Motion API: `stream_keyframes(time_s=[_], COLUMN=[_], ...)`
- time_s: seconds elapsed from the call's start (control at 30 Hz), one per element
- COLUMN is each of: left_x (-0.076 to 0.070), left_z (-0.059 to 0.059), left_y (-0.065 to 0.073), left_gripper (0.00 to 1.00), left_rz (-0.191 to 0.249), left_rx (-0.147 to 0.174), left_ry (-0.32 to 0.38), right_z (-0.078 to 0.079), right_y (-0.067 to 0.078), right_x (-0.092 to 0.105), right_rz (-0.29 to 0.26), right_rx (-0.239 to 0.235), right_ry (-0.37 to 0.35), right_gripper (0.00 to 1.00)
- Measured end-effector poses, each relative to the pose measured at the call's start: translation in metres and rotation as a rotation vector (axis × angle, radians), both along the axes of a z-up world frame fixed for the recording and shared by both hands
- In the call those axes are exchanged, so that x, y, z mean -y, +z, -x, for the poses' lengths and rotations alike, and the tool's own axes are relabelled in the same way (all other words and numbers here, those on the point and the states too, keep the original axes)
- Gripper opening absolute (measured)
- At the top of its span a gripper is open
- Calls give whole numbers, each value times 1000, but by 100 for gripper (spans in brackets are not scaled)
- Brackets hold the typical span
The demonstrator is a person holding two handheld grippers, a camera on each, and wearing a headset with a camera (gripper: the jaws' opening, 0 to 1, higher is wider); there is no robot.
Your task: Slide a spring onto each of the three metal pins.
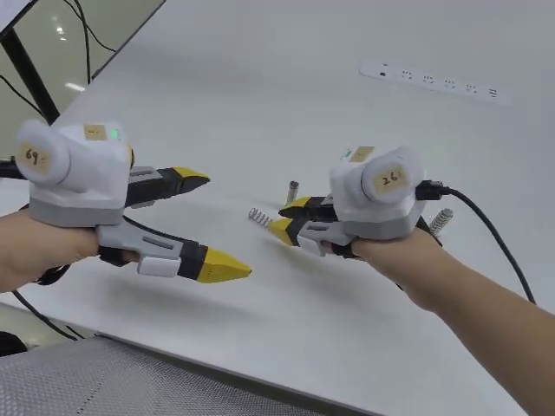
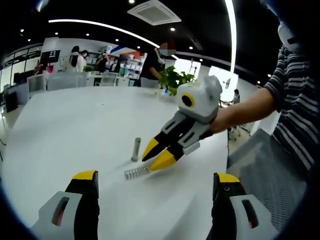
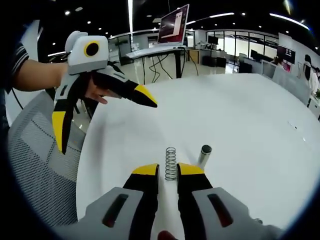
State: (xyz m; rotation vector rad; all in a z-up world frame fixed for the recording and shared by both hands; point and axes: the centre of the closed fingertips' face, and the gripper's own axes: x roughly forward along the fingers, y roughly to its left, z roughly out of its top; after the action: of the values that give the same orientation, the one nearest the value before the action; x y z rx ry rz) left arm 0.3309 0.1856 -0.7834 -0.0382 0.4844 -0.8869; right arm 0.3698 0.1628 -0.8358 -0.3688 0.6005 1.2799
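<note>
Spring (image 1: 258, 216) lies flat on tabletop (image 1: 286, 87) near upright pin (image 1: 292, 192) in head view, where we see left gripper (image 1: 227, 224) spread wide; left gripper view puts right gripper (image 2: 155, 159) tips at its end; right gripper view shows jaws narrowly apart around that end.

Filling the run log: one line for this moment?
left gripper: open, empty | right gripper: jaws narrowly apart at spring end | pin: upright, bare

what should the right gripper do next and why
Probably close the right gripper on the near end of the spring: its jaws straddle that end with a small gap, the spring lies flat on the table, and the upright pin beside it is bare.
</note>
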Motion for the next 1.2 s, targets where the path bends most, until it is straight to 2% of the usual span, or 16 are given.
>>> stream_keyframes(time_s=[0.23,0.43,0.57,0.67,0.8,1.2], left_x=[0,0,-1,-1,1,12], left_z=[1,2,2,2,2,0], left_y=[-2,-1,-1,-1,0,1], left_gripper=[91,91,91,91,91,90], left_rz=[-1,-1,-2,-3,0,3], left_rx=[-5,-5,-6,-6,-6,-8], left_ry=[-1,3,5,5,1,-24], right_z=[-2,-3,-2,-2,2,9], right_y=[-16,-21,-21,-20,-16,6], right_x=[0,1,-1,1,5,38], right_rz=[53,72,63,71,67,51], right_rx=[10,22,20,42,44,64], right_ry=[8,16,23,40,53,60], right_gripper=[11,8,8,8,8,8])
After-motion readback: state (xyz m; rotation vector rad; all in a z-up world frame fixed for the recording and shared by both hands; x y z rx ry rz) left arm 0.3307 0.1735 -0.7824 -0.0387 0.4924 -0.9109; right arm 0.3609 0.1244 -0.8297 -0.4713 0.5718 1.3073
